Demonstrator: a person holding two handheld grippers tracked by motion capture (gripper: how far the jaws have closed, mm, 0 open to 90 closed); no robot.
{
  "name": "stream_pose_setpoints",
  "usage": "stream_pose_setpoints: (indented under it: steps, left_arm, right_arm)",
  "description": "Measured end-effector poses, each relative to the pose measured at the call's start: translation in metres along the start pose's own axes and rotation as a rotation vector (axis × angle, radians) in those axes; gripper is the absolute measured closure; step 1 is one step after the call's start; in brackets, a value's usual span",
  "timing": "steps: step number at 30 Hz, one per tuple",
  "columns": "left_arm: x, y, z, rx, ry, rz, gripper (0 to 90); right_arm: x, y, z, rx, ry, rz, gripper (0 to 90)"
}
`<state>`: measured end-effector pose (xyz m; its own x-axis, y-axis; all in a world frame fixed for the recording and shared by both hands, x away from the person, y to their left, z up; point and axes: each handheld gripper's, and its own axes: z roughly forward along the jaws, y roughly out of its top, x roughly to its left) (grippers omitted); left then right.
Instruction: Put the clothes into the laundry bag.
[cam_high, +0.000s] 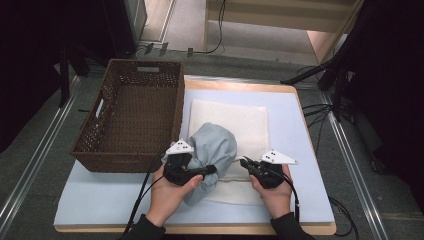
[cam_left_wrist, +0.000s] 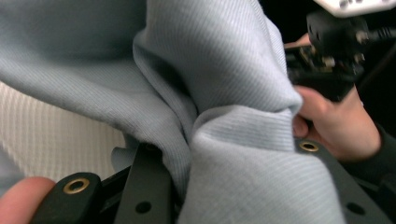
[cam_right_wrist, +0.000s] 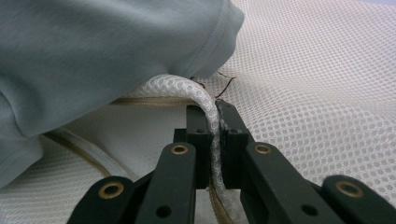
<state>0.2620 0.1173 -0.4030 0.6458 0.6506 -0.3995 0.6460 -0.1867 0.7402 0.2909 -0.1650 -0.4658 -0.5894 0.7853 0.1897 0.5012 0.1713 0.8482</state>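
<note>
The bunched pale grey-blue knit garment (cam_high: 212, 150) lay with its long axis running from the near edge of the table, beside the left gripper (cam_high: 207, 170), away and slightly to the person's right, its rounded bulk pointing toward the far side. It rested on a white mesh laundry bag (cam_high: 235, 120) that was spread flat over the light blue padded table cover (cam_high: 300, 150). The left gripper came in from the garment's near left side; in the left gripper view its two black jaws stood partly apart with a thick fold of the grey-blue cloth (cam_left_wrist: 243, 140) pinched between them, so it was clamped on the garment. The right gripper (cam_high: 245, 162) sat just to the right of the garment, well apart from the left one, and in the right gripper view its jaws were drawn almost together on a rolled edge of the white mesh (cam_right_wrist: 208, 107), lifting that rim beside a beige zipper tape, with the garment's hem hanging just above and to the left of the fingertips. The garment looked soft, finely ribbed and deeply creased, with a stitched hem. A brown woven wicker basket (cam_high: 100, 145) stood beyond the left gripper, on its left.
</note>
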Motion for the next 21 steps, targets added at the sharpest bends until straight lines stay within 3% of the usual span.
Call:
stream_pose_setpoints:
  steps: [5, 7, 10, 12, 15, 17, 21]
  left_arm:
    - [-0.003, -0.027, -0.006, 0.004, -0.025, -0.017, 64.8]
    - [-0.005, -0.04, -0.005, 0.014, 0.002, -0.002, 64.5]
    - [0.0, -0.055, -0.001, 0.05, 0.009, 0.003, 63.5]
    - [0.001, -0.061, 0.003, 0.07, 0.025, 0.035, 60.8]
    - [-0.004, -0.058, 0.0, 0.047, 0.058, 0.099, 49.4]
    - [-0.007, -0.05, -0.004, 0.027, 0.084, 0.099, 35.5]
    - [-0.01, -0.03, -0.012, 0.061, 0.14, 0.108, 14.1]
  right_arm:
    - [0.0, 0.0, 0.001, 0.001, 0.0, 0.002, 85.8]
    - [0.0, 0.0, 0.001, 0.002, -0.001, 0.003, 85.9]
    - [0.0, 0.0, 0.001, 0.001, -0.001, 0.002, 85.8]
    - [0.0, 0.0, 0.001, 0.001, 0.0, 0.001, 85.7]
    - [0.0, 0.0, 0.001, 0.0, 0.0, 0.002, 85.7]
    - [0.0, 0.0, 0.0, -0.004, -0.001, 0.004, 85.7]
    - [0.0, 0.0, 0.0, -0.004, -0.003, 0.001, 85.7]
